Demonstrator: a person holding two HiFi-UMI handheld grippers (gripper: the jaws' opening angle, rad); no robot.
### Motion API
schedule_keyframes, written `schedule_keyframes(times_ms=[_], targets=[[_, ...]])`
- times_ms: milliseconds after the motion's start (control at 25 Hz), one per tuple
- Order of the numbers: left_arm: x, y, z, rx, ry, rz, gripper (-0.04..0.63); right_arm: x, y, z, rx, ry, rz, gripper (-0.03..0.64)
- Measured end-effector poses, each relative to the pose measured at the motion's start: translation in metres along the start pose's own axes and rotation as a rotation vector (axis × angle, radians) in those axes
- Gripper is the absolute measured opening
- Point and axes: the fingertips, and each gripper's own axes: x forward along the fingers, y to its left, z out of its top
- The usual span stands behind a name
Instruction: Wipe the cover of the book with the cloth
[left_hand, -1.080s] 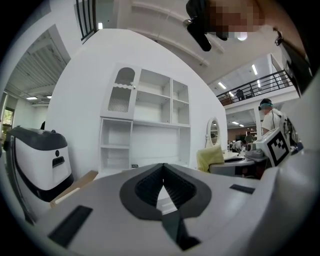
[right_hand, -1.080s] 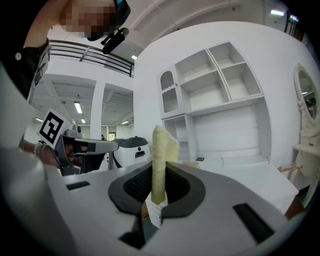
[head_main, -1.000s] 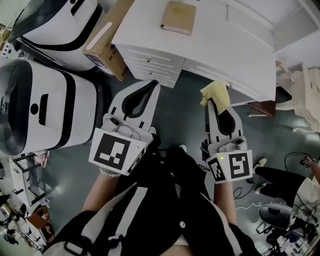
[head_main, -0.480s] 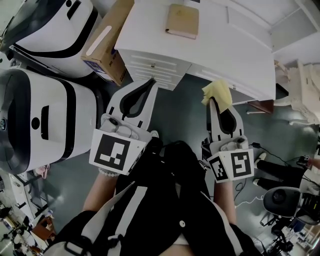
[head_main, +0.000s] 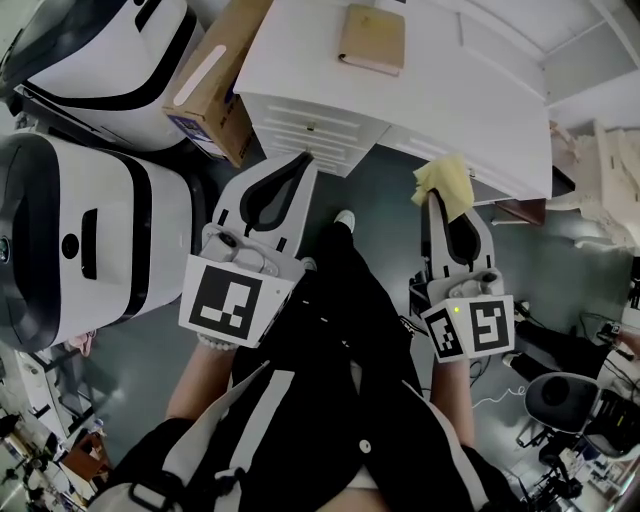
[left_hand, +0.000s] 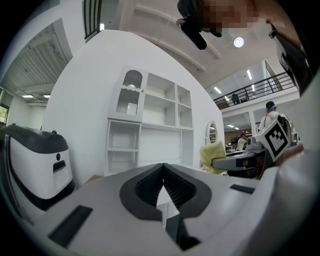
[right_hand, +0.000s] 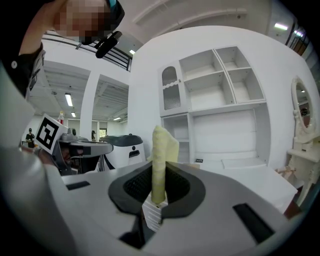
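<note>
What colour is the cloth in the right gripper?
Pale yellow cloth, clearest in the right gripper view.

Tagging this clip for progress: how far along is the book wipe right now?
Done: the right hand-held gripper is shut on the yellow cloth. In hand: the cloth is held near the front of the white desk, apart from the book. To do: the whole wipe; the book lies on the desk untouched. The left hand-held gripper is shut and empty.

Tan book (head_main: 372, 39) closed, flat; yellow cloth (head_main: 446, 184) bunched.

a white desk (head_main: 470, 70) with drawers stands on grey floor (head_main: 385, 190) beside a cardboard box (head_main: 215, 80).
</note>
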Motion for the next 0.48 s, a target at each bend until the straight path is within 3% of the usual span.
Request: schedule_keyframes(times_ms=[480], targets=[[0.034, 0.031, 0.008, 0.006, -0.006, 0.027, 0.0, 0.049, -0.019, 0.012, -0.013, -0.005, 0.029, 0.038]])
